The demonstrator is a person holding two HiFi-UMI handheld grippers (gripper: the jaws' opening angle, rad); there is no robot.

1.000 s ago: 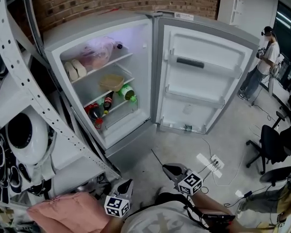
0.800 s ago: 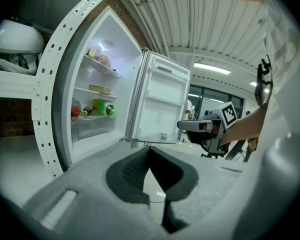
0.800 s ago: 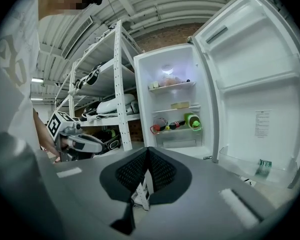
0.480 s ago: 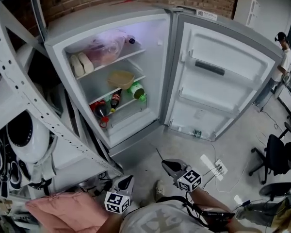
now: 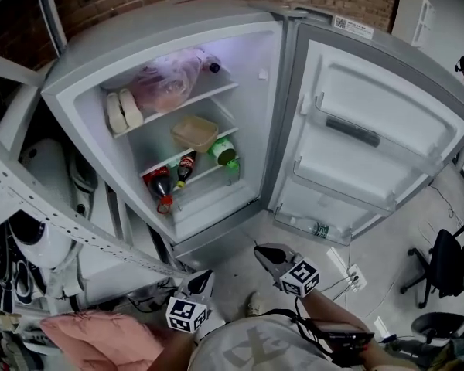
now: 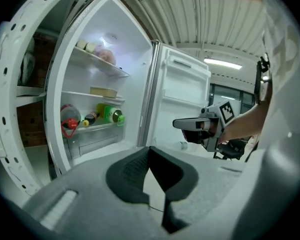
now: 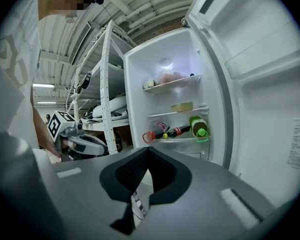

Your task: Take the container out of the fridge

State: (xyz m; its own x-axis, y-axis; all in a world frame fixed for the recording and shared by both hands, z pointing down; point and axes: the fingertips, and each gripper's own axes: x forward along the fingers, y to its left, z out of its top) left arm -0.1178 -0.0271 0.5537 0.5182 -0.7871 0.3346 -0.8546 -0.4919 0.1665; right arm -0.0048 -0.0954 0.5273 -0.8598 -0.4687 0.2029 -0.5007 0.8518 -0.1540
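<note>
container [image 5: 195, 133] in fridge [image 5: 158, 33], left claw [image 5: 206, 275] and right claw [image 5: 261, 252] closed

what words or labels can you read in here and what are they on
No text reads clearly.
Sticker on the fridge door's top edge: code square and print, too small.
Paper label inside the door: blurred.
Red label on the dark bottle: unreadable.
Marker cubes: black-and-white patterns, no words.
</note>
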